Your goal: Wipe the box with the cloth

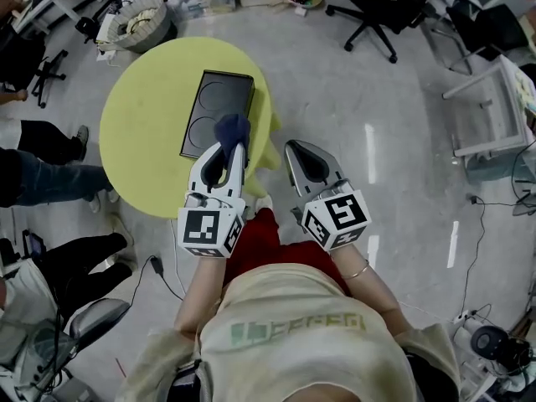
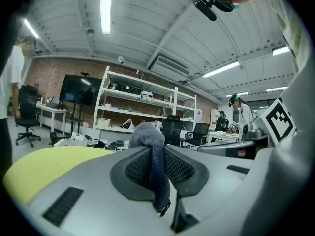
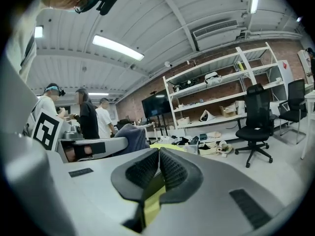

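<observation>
Left gripper (image 2: 158, 154) pinches the cloth (image 2: 146, 133), right gripper (image 3: 158, 154) pressed together; only head view shows the box (image 1: 218, 107).

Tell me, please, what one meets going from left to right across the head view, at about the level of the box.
Bystander's legs in jeans → box → right gripper → white metal frame.

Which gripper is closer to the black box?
Left. The left gripper, clamping the cloth, is at the box's near right corner; the right gripper is farther right, by the table edge.
</observation>
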`<state>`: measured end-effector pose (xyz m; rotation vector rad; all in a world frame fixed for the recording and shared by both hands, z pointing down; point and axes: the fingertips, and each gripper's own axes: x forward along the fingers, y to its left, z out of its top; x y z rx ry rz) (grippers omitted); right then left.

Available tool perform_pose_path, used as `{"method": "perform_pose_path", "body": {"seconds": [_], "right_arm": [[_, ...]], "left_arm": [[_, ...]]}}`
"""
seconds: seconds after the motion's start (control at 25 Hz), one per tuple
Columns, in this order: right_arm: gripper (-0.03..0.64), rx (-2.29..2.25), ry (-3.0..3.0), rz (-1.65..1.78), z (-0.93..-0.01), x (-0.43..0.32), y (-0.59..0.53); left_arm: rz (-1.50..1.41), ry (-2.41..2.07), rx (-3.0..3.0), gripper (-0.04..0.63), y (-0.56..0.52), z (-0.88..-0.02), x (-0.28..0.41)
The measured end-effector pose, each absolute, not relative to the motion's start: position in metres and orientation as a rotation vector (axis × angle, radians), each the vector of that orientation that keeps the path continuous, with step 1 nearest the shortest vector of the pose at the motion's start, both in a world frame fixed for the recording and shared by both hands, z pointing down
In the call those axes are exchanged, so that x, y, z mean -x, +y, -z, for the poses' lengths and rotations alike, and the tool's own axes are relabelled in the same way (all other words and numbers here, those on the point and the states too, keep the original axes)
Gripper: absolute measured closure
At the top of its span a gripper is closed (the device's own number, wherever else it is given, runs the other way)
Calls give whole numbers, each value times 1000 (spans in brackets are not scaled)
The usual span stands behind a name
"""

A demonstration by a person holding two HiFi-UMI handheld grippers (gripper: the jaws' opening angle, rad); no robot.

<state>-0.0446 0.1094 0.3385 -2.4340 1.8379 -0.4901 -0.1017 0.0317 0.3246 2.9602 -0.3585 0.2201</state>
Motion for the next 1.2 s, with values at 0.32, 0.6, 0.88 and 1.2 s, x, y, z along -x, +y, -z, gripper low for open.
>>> {"method": "perform_pose_path", "body": {"seconds": [0.32,0.6,0.88,1.2], "right_arm": [[578,2415,1899,507,-342,18,40],[578,2336,2028,525,-344,-14,2],[578,2142,2254,572,-348,-65,-69],[578,1932,2495,641,-366,-109,-137]], "left_arm": [[-198,-381,-2942,531,-28,-323,74],[-227,-518,-2897,532,-59,-332,55],[-248,-801,-2803,532,-113,-337,23],[-271,-1122,-2654,531,-165,-349,8]]}}
